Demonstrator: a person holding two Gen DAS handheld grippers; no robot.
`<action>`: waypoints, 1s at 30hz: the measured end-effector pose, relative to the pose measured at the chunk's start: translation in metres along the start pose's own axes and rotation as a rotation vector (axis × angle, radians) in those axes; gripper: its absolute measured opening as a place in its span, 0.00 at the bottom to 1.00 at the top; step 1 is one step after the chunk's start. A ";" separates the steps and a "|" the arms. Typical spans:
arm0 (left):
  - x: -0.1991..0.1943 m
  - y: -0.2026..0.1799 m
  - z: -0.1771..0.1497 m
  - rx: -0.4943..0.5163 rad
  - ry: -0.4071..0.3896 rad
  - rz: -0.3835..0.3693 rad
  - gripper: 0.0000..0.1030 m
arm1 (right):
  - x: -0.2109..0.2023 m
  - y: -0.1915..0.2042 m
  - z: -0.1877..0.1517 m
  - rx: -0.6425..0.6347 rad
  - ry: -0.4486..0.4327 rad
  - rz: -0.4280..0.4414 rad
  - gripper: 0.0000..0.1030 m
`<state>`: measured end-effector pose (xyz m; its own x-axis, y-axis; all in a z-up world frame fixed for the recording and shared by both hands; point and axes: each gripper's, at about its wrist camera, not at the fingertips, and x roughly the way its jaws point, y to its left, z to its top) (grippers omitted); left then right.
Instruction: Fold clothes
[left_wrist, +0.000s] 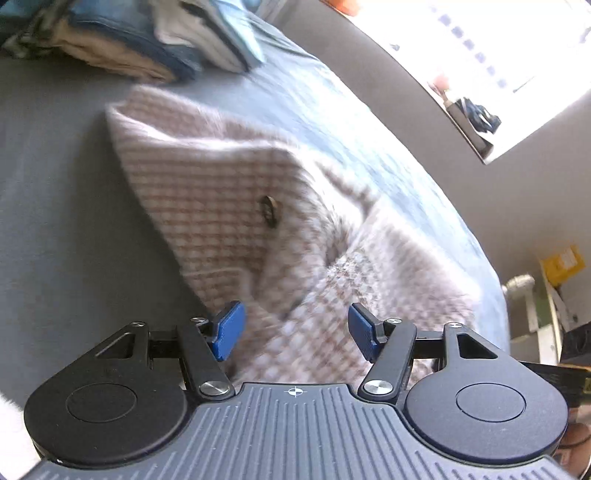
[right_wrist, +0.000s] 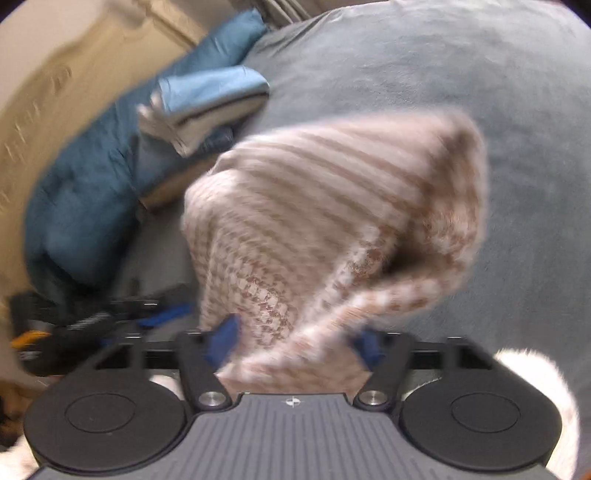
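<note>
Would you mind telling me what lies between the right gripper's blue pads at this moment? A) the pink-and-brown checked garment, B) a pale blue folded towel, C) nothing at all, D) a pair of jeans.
A: in the right wrist view the checked garment runs down into the right gripper, with bunched fabric filling the gap between its blue pads.

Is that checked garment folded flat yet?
Not yet. The garment lies bunched on the bed, one part lifted between the right fingers.
</note>
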<state>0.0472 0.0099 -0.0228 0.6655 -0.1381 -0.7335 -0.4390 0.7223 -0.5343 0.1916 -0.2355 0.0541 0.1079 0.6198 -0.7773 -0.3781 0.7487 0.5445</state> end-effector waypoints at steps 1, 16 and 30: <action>0.004 0.005 0.010 -0.018 0.002 0.015 0.61 | 0.000 0.002 0.005 -0.018 0.000 -0.021 0.31; 0.021 0.015 0.009 -0.035 0.088 0.022 0.61 | -0.023 0.050 0.120 -0.371 -0.237 -0.161 0.07; 0.075 -0.019 0.043 -0.105 0.084 -0.144 0.65 | -0.004 0.092 0.231 -0.573 -0.309 -0.287 0.07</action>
<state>0.1312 0.0152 -0.0501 0.6750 -0.2946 -0.6765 -0.4062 0.6171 -0.6739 0.3692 -0.1150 0.1805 0.4995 0.5189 -0.6937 -0.7104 0.7037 0.0148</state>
